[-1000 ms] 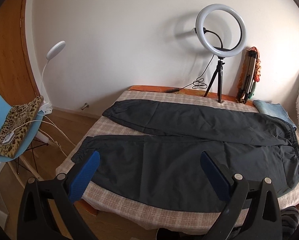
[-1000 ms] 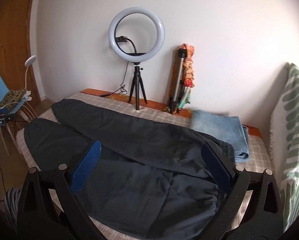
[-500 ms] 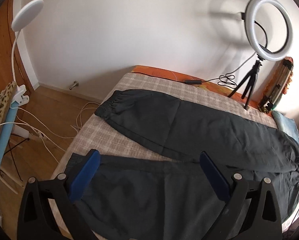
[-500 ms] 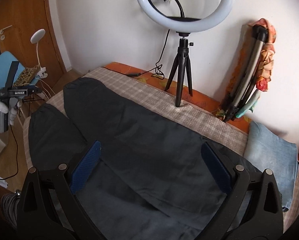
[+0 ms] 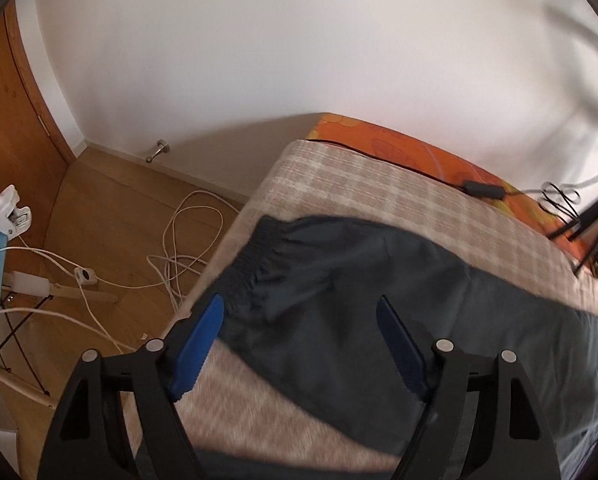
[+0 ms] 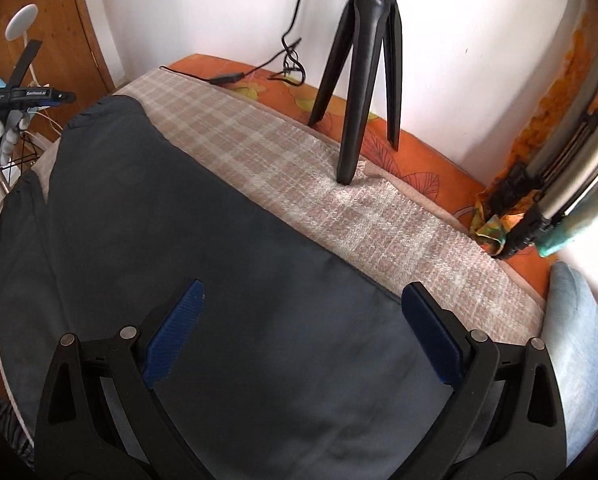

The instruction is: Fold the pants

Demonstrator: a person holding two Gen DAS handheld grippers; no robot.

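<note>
Dark grey pants (image 5: 359, 292) lie flat on a checked blanket (image 5: 379, 192) on the bed, legs spread apart. In the left wrist view my left gripper (image 5: 301, 312) is open and empty, just above the far leg next to its elastic cuff (image 5: 255, 256). In the right wrist view my right gripper (image 6: 299, 298) is open and empty, low over the upper part of the far leg (image 6: 219, 264), near its far edge. The left gripper also shows there at the far left (image 6: 7, 120), held by a white-gloved hand.
A black tripod (image 6: 359, 80) stands on the blanket by the wall. A folded tripod with cloth (image 6: 539, 200) leans at the right. Folded light blue jeans (image 6: 579, 344) lie at the right. White cables (image 5: 179, 248) lie on the wooden floor left of the bed.
Both grippers have moved forward and down toward the far leg: the left to the cuff end, the right to the waist end. Both have stayed open.
</note>
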